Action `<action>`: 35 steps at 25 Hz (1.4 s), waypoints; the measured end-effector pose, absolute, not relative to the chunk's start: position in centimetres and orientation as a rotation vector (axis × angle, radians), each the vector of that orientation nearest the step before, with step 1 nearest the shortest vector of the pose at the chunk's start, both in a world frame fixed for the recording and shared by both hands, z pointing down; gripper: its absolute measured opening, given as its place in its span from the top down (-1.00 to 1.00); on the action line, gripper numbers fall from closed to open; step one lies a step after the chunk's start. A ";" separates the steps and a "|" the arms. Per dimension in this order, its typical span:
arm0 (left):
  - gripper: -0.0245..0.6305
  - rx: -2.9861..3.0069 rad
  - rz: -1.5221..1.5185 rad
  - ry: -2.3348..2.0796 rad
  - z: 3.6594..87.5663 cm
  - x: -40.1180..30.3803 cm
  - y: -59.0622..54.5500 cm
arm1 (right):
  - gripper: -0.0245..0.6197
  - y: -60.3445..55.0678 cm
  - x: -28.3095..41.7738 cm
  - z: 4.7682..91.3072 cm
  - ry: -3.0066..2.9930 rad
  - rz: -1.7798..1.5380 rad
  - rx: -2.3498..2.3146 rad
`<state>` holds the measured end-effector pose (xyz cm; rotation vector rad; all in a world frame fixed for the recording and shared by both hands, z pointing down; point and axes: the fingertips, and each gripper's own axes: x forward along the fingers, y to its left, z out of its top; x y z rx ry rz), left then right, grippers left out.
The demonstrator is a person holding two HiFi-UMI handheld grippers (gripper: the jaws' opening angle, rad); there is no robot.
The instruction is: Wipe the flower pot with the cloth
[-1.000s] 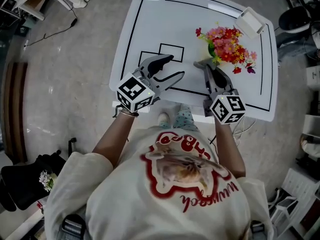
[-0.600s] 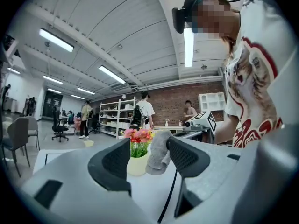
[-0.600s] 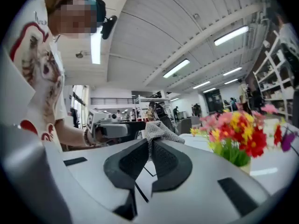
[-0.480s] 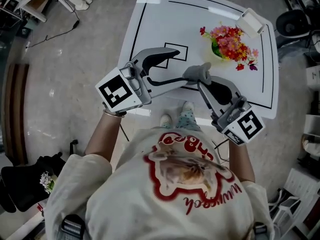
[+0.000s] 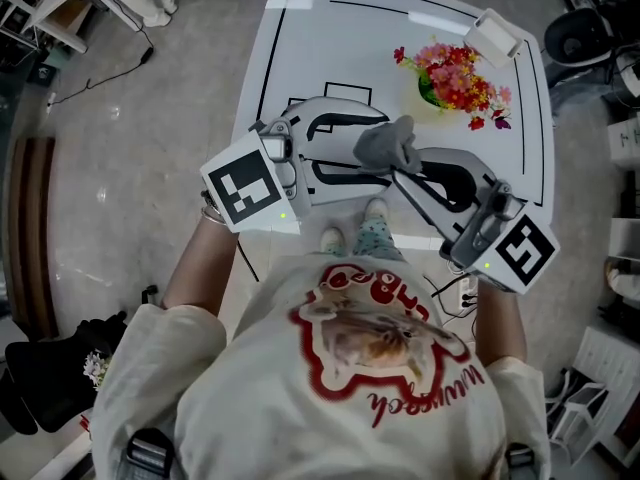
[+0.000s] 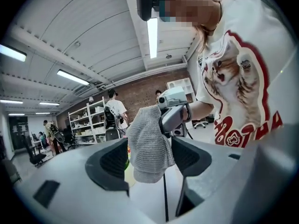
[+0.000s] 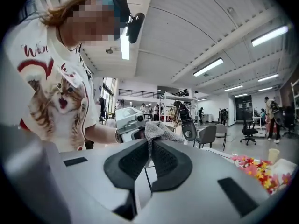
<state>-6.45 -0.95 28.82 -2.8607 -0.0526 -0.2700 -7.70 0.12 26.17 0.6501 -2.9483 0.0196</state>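
A grey knitted cloth [image 5: 385, 145] hangs in the air over the table's near edge, and my right gripper [image 5: 397, 165] is shut on its top. My left gripper [image 5: 372, 148] is open, with one finger on each side of the hanging cloth. The left gripper view shows the cloth [image 6: 147, 146] dangling between the left gripper's [image 6: 150, 164] dark pads without being pinched. In the right gripper view, the right gripper's [image 7: 149, 154] pads are pressed together on the cloth [image 7: 160, 130]. The flower pot [image 5: 428, 88], green and full of red and pink flowers [image 5: 458, 74], stands at the table's far right, apart from both grippers.
The white table [image 5: 330, 48] carries black lines marking out rectangles. A small white box [image 5: 497, 36] sits at its far right corner beside the flowers. The person's feet [image 5: 352, 236] show below the near edge. Shelving and office chairs fill the room behind.
Both grippers have risen from the table. The right one carried the cloth back and left, away from the pot. The left one swung in until its open jaws straddle the cloth.
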 end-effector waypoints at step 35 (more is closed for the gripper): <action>0.80 -2.997 -0.018 0.344 28.6 -7.5 -7.0 | 0.92 -2.4 1.4 23.5 -2.950 0.016 1.339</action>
